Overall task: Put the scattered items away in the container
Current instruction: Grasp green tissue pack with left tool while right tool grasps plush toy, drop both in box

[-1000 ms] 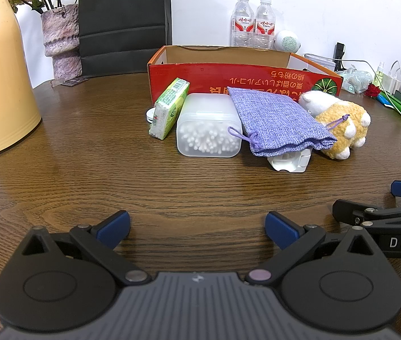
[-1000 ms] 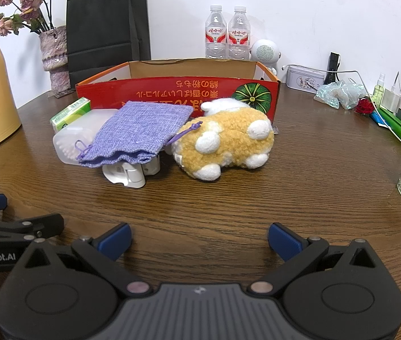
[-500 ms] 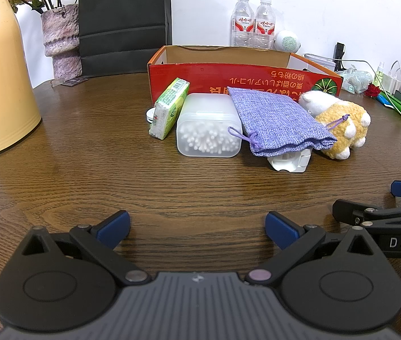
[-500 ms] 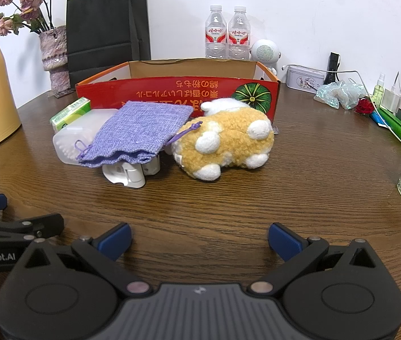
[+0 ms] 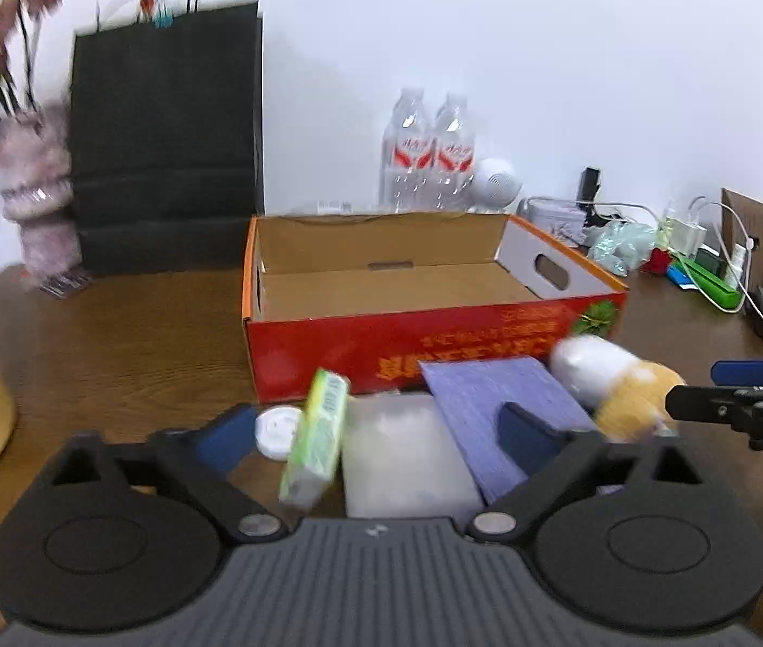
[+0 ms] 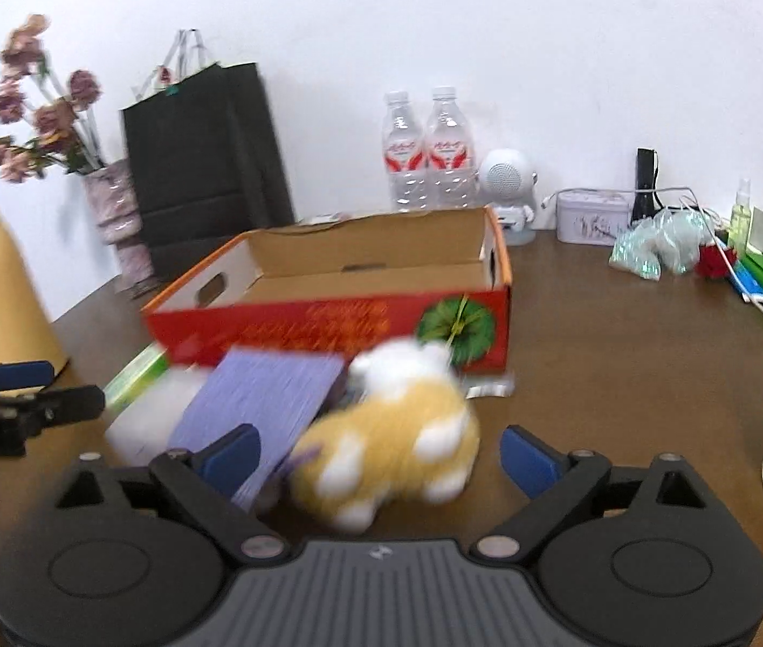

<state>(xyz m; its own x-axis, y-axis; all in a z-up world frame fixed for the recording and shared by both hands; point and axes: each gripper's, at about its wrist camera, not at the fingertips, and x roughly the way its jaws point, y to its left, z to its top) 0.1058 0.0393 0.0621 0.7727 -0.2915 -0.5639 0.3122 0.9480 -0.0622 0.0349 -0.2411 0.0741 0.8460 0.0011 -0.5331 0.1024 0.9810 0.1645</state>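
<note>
Both the left tongs (image 5: 370,439) and right tongs (image 6: 379,453) were spread wide, low in frame, before the red box (image 5: 435,345).

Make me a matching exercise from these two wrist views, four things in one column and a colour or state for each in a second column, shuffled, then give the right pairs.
Things:
1. cardboard box
2. plush toy
3. drawstring pouch
4. right gripper

Colours or states:
A. purple fabric
B. jaws open, to either side of the plush toy
C. red outside, nothing visible inside
D. yellow with white patches

Pairs: 1-C, 2-D, 3-A, 4-B
</note>
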